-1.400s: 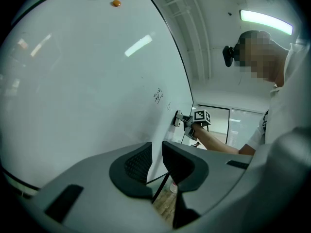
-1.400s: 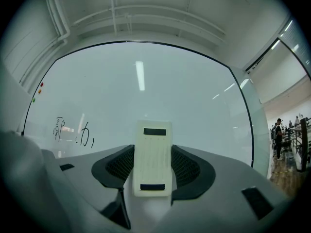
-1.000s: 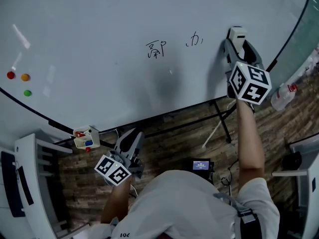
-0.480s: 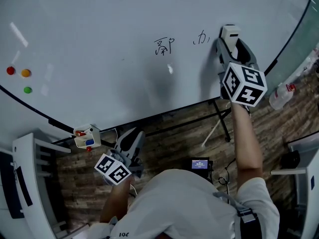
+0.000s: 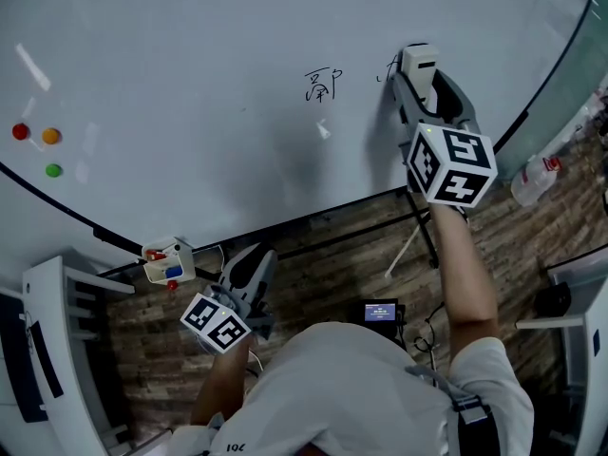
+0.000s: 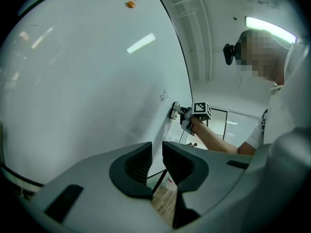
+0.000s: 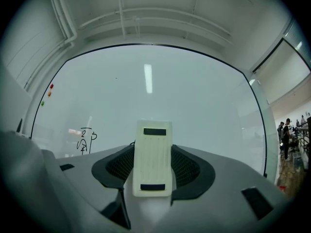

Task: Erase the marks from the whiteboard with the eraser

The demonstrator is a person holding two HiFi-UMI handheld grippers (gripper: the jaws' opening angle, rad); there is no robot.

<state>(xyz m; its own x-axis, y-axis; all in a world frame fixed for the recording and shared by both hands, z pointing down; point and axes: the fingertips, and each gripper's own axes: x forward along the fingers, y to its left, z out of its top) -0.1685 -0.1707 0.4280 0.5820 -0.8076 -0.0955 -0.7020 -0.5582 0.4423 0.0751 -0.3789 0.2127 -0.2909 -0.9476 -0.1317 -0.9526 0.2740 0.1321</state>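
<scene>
- Eraser (image 5: 419, 63): a pale block at about 1 o'clock in the head view. It appears to lie flat against the whiteboard (image 5: 190, 84), carried by the right claw (image 5: 424, 76).
- Marks: one black written character (image 5: 323, 84) stands uncovered at 9 o'clock of the eraser. A second stroke (image 5: 389, 65) shows only as a sliver at the eraser's edge; the rest is hidden.
- Risk, as a judgement: the eraser projects well past the claw tips. Uneven pressure on a sideways sweep could lever it askew or out of the grip.
- Further risk: a tilted face would touch on one edge only and smear the ink, or pass over the clear character without wiping it.
- Right claw: spread to the eraser's width and pinching it on both long sides. In the right gripper view the eraser stands upright between the ribbed pads (image 7: 187, 166).
- Left claw (image 5: 249, 272): low at 7 o'clock, off the board. Its jaws are drawn almost together with a thin gap and nothing between them.
- Surroundings: three coloured magnets (image 5: 50, 136) at the board's 9 o'clock side; a small marker tray (image 5: 163, 259) below its lower edge.
</scene>
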